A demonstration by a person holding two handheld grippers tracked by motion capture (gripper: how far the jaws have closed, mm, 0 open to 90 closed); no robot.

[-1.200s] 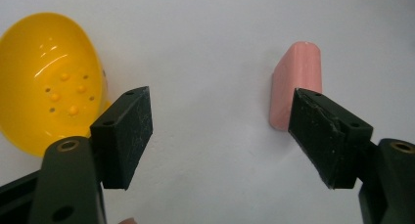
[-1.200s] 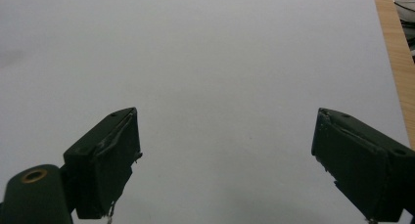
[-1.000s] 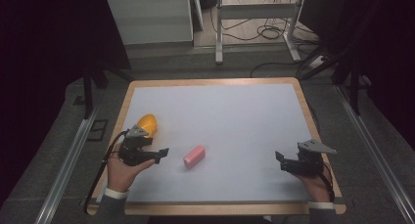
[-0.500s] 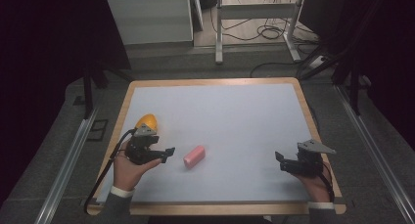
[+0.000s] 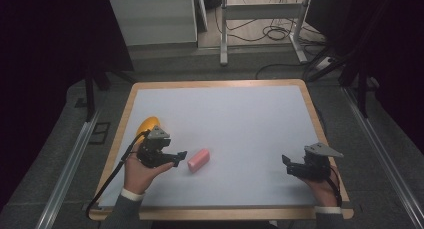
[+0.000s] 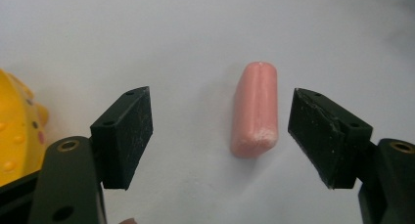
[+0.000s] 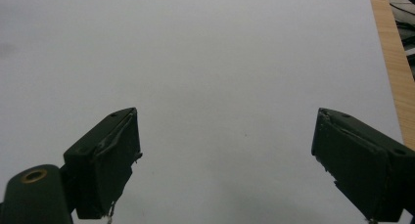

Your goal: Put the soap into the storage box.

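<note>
Left gripper (image 5: pixel 179 155) sits low over the white table top (image 5: pixel 240 124), near the left side, and its two black jaws are spread wide with nothing in them. A person's left hand (image 5: pixel 140 170) holds it from below. Right in front of the jaws lies a small pink block (image 5: pixel 198 160) with round ends. In the left gripper view the pink block (image 6: pixel 255 115) lies flat on the white top, just ahead of the gap between the jaws and a bit closer to the jaw on the right of that view. It touches neither jaw.

Behind the left gripper, by the left edge of the table, sits a yellow toy (image 5: pixel 147 124). In the left gripper view the yellow toy (image 6: pixel 17 126) has little bumps and dots on it.

Over on the right side of the table, the right gripper (image 5: pixel 287 164) is held by the person's right hand (image 5: pixel 325 187), well apart from the pink block. Its jaws are spread wide too, and they hold nothing. In the right gripper view, bare white table lies ahead, with the wooden rim (image 7: pixel 391 57) along the right side.
</note>
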